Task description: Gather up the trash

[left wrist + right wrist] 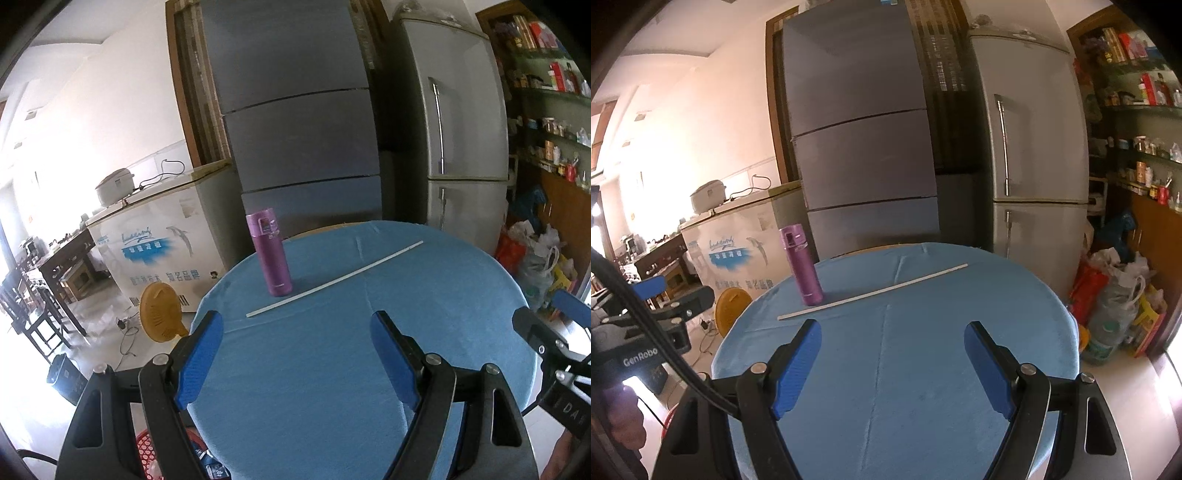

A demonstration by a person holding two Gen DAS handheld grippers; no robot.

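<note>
Jaws wide (both empty), left gripper and right gripper angled down

The right gripper filled the bottom of the frame, its blue-padded jaws spread wide with nothing between them, above a round table under a blue cloth. Toward the table's far side a purple thermos bottle stood upright at centre left, and a long thin white stick lay slanting from lower left to upper right, passing just in front of the bottle's base. At the left edge the left gripper showed, black with a blue pad. Behind the table stood a grey three-door refrigerator and, to its right, a silver two-door refrigerator; a white chest freezer sat at left.
</note>
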